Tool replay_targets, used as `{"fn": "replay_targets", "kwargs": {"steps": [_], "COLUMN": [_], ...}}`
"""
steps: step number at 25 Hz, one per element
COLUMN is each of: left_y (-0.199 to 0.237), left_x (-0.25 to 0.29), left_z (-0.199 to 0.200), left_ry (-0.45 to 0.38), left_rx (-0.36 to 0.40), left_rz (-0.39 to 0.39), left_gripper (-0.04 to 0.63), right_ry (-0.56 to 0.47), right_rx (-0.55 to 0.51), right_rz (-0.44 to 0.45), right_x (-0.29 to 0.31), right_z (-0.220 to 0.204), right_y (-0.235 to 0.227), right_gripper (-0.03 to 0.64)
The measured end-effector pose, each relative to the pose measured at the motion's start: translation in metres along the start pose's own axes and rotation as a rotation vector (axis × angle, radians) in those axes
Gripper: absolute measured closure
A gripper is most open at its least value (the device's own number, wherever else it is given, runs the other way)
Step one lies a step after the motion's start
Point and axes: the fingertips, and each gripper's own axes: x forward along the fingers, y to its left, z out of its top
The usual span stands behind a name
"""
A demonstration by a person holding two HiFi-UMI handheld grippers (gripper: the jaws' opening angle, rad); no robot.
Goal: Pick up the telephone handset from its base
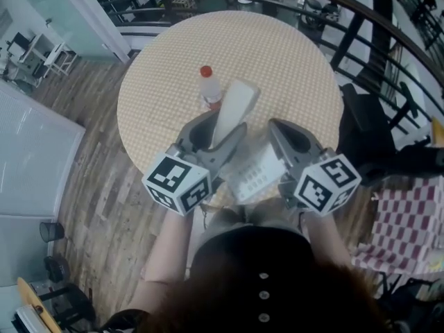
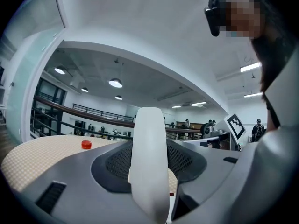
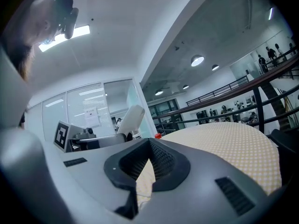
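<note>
The white telephone handset is lifted off the table and slants up and away from me, with my left gripper shut on its lower part. In the left gripper view the handset stands upright between the two jaws. The white base with its keypad lies at the table's near edge, below and between the two grippers. My right gripper hovers just right of the handset, and its jaws meet at the tips with nothing in them. From that side the handset shows at the left, raised.
A clear bottle with a red cap stands on the round checkered table, just left of the handset. A dark railing curves behind the table. A red-checked cloth lies at the right.
</note>
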Motion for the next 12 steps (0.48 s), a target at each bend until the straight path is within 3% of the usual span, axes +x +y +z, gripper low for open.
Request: {"fn": "replay_targets", "kwargs": {"steps": [5,12], "left_y": [0.005,0.015], "left_x": [-0.019,-0.04], "left_z": [0.007,0.001], "left_ry": [-0.089,-0.133], "left_rx": [-0.068,-0.15], "left_rz": [0.015,0.05], "left_gripper": [0.37,0.37], "right_ry": [-0.016,-0.03], "right_rx": [0.02,0.059], "right_rz": [0.028,0.062], "right_x": [0.002,0.002], "right_z": [0.008,0.014], "right_y": [0.006,0.01], "right_gripper": [0.607,0.607]}}
